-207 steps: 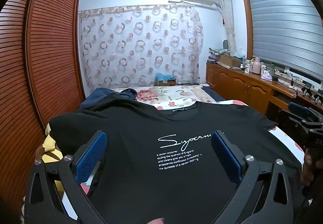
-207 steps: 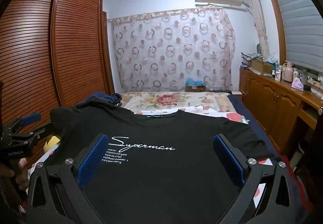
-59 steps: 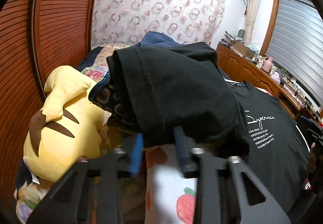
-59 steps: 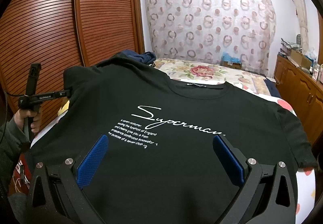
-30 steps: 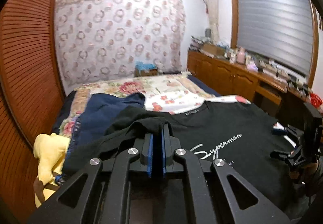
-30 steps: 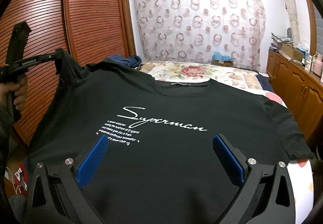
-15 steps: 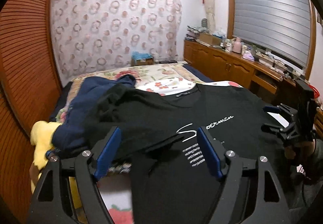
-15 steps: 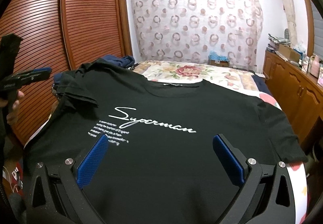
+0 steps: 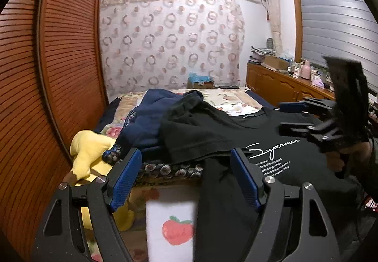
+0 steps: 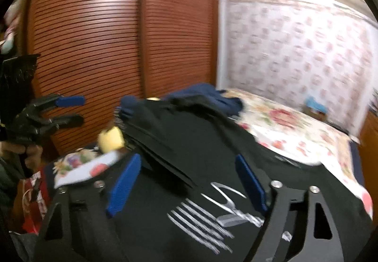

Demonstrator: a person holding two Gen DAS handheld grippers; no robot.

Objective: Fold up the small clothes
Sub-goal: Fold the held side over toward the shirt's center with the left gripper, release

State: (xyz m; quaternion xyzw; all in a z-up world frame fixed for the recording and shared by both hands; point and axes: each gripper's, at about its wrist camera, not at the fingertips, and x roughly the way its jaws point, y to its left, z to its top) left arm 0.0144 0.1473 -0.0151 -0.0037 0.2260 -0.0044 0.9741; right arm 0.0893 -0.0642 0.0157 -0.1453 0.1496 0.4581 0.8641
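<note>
T-shirt (image 9: pixel 271 167) sleeve, released by the left gripper (image 9: pixel 186 177), lay folded inward; both left and right gripper (image 10: pixel 189 181) stood wide, empty, the right's jaws just narrowing.

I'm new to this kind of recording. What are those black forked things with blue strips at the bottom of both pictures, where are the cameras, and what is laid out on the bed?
There is no robot here: a person holds a hand-held two-finger gripper in each hand, and each carries a wide-angle camera looking forward along its fingers. The black prongs with blue pads are those fingers. The sharper picture comes from the left gripper, the blurred one from the right gripper; each view also shows the other gripper off to one side.

On the bed with the floral cover lies a black T-shirt with white "Superman" lettering, its left sleeve folded in over the body. Beside it sit a dark navy garment and a yellow plush toy.

The left gripper has just opened and the right has just narrowed somewhat; both stand open, holding nothing.
</note>
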